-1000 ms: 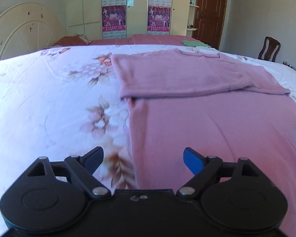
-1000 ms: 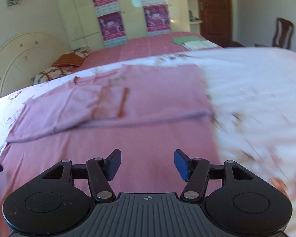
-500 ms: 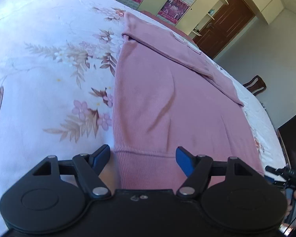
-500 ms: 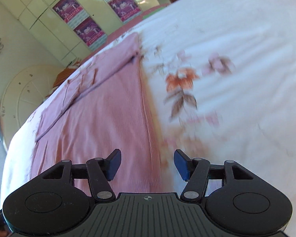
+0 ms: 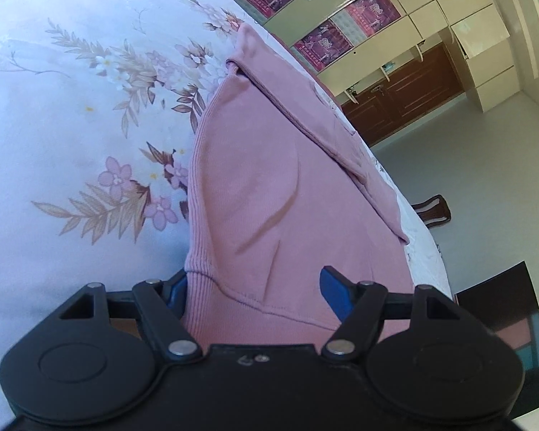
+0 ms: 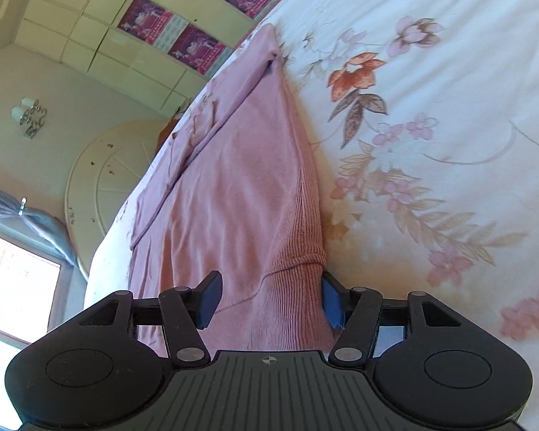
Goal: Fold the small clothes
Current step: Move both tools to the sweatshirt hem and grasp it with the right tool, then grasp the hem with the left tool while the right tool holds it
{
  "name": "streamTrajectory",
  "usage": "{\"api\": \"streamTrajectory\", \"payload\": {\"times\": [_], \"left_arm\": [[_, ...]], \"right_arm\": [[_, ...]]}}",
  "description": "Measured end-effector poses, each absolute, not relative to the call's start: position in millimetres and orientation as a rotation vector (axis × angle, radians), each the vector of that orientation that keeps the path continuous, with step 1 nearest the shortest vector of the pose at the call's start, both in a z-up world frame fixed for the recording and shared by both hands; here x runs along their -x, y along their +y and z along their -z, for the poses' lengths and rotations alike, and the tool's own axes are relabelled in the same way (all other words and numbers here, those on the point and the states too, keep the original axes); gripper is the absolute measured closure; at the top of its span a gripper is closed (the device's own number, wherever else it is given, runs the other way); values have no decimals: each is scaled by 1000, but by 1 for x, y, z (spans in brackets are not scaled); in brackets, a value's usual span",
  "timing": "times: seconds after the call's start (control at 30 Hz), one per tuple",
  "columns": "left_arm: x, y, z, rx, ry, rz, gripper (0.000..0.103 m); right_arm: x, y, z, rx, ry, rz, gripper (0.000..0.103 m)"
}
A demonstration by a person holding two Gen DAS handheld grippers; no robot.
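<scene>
Pink ribbed sweater (image 5: 255, 194) lies flat on the floral bedsheet (image 5: 72, 107) of the bed, sleeves folded across its upper part, hem end toward both cameras. Left claw (image 5: 253, 292) sits at the hem's left corner: its jaws have just been closing, and the ribbed hem corner is between them; left blue pad (image 5: 178, 289) is right against the sweater's side edge, right pad (image 5: 336, 296) stands over the fabric with a gap, so the jaws are still partly apart and nothing is clamped. Right claw (image 6: 267, 300) sits at the hem's right corner in the right wrist view, same sweater (image 6: 233, 186); jaws are about half apart, ribbed corner between them, right-hand pad (image 6: 332, 303) touching or just beside the sweater's edge, left-hand pad (image 6: 208, 298) over the cloth with space to spare, no pinch visible. Both views are rolled, bed tilted in frame. Sheet (image 6: 431, 125) with orange and pink flowers fills the right of the right wrist view. Background: cream wardrobe with magenta posters (image 5: 323, 41), brown door (image 5: 402, 93), chair (image 5: 433, 210), round white headboard (image 6: 104, 183), wall lamp (image 6: 30, 116), window (image 6: 14, 283).
</scene>
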State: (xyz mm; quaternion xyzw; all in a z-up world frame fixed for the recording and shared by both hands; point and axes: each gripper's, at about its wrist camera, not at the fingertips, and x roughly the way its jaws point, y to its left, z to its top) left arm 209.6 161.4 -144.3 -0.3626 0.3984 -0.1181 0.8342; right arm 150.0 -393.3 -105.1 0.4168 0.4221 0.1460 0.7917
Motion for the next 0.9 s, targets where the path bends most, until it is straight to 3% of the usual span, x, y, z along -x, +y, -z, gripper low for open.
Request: {"api": "streamTrajectory", "payload": {"times": [0.07,0.1,0.17,0.2,0.23,0.27,0.33,0.47,0.6,0.67,0.9], "left_arm": [[-212,159,145,767,864,272,43],[-209,156,147,757,889,278,58],[-201,152,148,726,874,273,63],[-198,153,150,723,865,263,68],[-197,154,151,726,862,246,81],[-197,155,151,717,865,218,97],[-189,159,141,738,799,237,99],[-168,164,117,720,664,252,99],[-178,156,150,674,807,187,99],[-176,157,157,707,796,177,99],[-176,160,159,754,792,177,91]], "right_arm": [[-156,-393,106,-890,918,-330,44],[-158,-393,105,-889,925,-339,44],[-157,-392,104,-861,938,-367,48],[-155,-392,105,-842,956,-370,65],[-153,-392,108,-826,981,-366,82],[-151,-392,111,-820,990,-362,87],[-148,-394,111,-809,982,-357,94],[-129,-404,79,-798,831,-428,96],[-118,-410,83,-772,818,-407,96],[-125,-404,110,-747,946,-325,97],[-116,-411,118,-857,916,-311,97]]}}
